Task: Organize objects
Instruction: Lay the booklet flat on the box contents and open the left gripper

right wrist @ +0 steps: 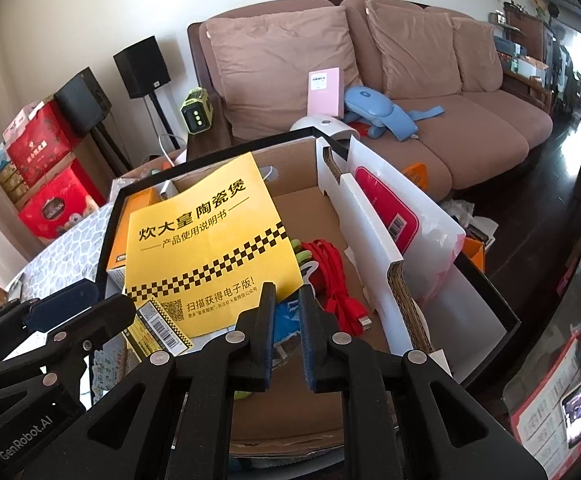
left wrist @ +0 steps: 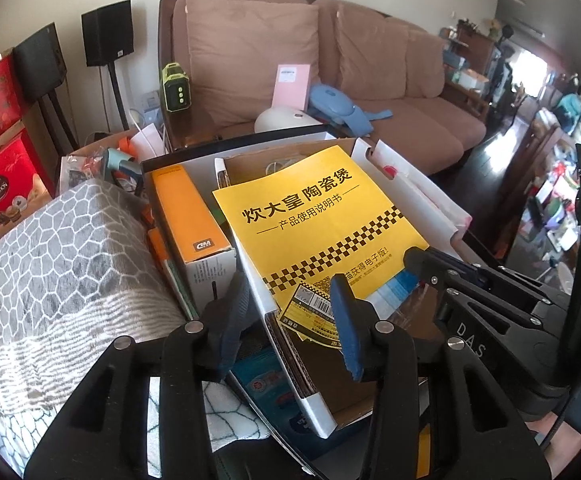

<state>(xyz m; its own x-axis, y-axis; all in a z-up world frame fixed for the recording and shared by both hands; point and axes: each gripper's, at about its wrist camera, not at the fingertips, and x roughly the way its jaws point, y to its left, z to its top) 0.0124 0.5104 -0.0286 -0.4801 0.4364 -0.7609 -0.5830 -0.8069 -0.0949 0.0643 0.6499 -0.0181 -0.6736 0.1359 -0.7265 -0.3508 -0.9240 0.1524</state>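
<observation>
A yellow instruction booklet (left wrist: pixel 314 220) with black Chinese print lies tilted across an open cardboard box (left wrist: pixel 308 398) inside a black-rimmed tray; it also shows in the right wrist view (right wrist: pixel 206 248). My left gripper (left wrist: pixel 290 304) is open, its fingers straddling the box's near-left wall and the booklet's lower corner. My right gripper (right wrist: pixel 286 312) is open with a narrow gap, just in front of the booklet's lower right edge, not gripping it. A red cable (right wrist: pixel 330 276) and a blue packet (right wrist: pixel 286 316) lie in the box. An orange box (left wrist: pixel 188 212) stands left.
A white bag with a red label (right wrist: pixel 394 216) stands between the box's right wall (right wrist: pixel 374 240) and the tray rim (right wrist: pixel 490 288). A grey patterned cloth (left wrist: pixel 62 248) lies left. Behind is a brown sofa (right wrist: pixel 450 128) with a pink box, blue device and white dome. Speakers and red gift boxes stand far left.
</observation>
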